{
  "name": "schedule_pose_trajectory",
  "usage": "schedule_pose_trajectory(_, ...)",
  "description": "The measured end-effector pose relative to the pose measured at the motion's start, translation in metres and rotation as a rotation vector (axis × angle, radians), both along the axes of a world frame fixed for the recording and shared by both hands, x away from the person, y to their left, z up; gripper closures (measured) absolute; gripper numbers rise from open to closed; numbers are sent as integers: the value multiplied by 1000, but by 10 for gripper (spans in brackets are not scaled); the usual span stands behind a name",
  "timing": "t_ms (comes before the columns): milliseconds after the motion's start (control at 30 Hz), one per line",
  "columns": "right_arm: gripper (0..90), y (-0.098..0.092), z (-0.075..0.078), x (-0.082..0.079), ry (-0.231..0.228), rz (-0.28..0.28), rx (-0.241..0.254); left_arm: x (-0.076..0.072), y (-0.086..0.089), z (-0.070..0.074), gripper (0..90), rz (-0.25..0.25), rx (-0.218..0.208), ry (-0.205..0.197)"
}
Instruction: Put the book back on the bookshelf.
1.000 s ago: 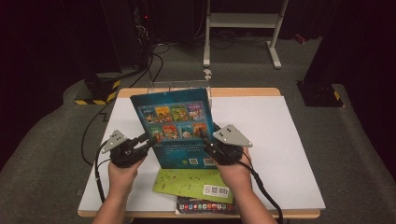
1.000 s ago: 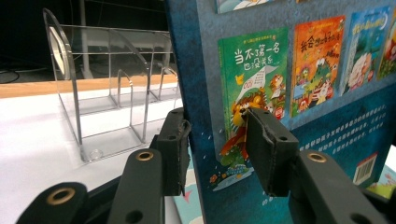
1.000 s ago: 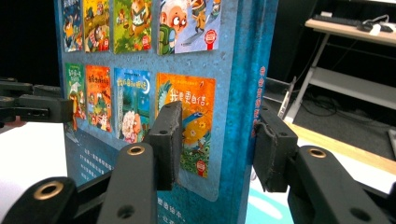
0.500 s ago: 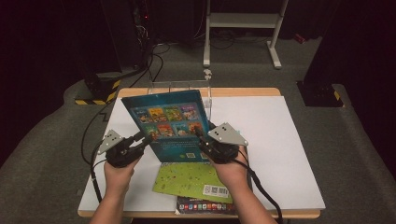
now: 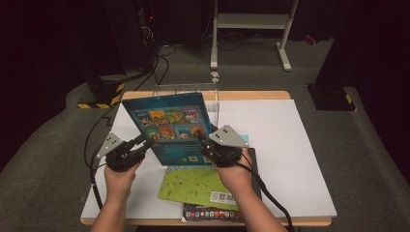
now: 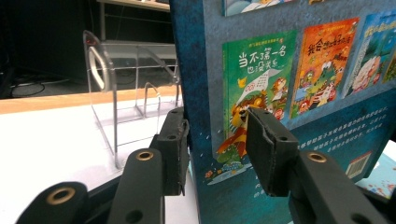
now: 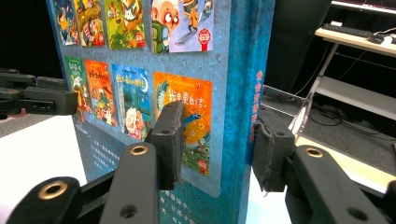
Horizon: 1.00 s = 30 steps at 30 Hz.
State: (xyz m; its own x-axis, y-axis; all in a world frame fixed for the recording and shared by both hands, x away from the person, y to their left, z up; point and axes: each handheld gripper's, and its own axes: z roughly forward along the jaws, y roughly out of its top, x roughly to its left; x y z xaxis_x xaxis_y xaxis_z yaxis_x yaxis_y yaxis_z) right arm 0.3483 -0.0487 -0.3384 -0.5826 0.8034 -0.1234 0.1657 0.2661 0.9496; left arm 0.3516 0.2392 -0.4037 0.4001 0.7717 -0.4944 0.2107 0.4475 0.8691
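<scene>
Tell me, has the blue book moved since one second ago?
Yes. The blue book has shifted toward the table's left edge and uncovered the green book.

overhead view; two close tool views

A wooden-edged table (image 5: 251, 95) under a white mat (image 5: 290, 145) bears a clear acrylic stand (image 5: 186, 92) at its far edge and, near the front, a green book (image 5: 200, 186) atop a dark one (image 5: 208, 213).

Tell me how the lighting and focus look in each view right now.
High view: the table is brightly lit while the room behind falls to near black; the book is slightly soft. Left gripper view: the book cover is sharp, the near jaws softer, with glare on the clear stand. Right gripper view: the cover is mildly blurred against a dark background.
</scene>
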Motion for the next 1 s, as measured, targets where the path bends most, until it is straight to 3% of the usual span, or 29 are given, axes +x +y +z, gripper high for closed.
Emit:
schedule_pose_trajectory(133,583,6,-1,6,3,8,4,4,7,1,594,14,17,-6)
schedule_pose_trajectory(500,580,20,-3,42,35,-1,6,41,18,8,590,36,46,-5)
schedule_pose_trajectory(533,578,21,-3,45,37,-5,6,45,18,7,590,37,30,-2)
schedule_pose_trajectory(767,578,31,-3,62,45,-6,1,57,25,3,589,49,18,-8)
schedule_pose_trajectory(1000,579,38,-5,72,47,-6,1,69,33,1,588,55,32,-25)
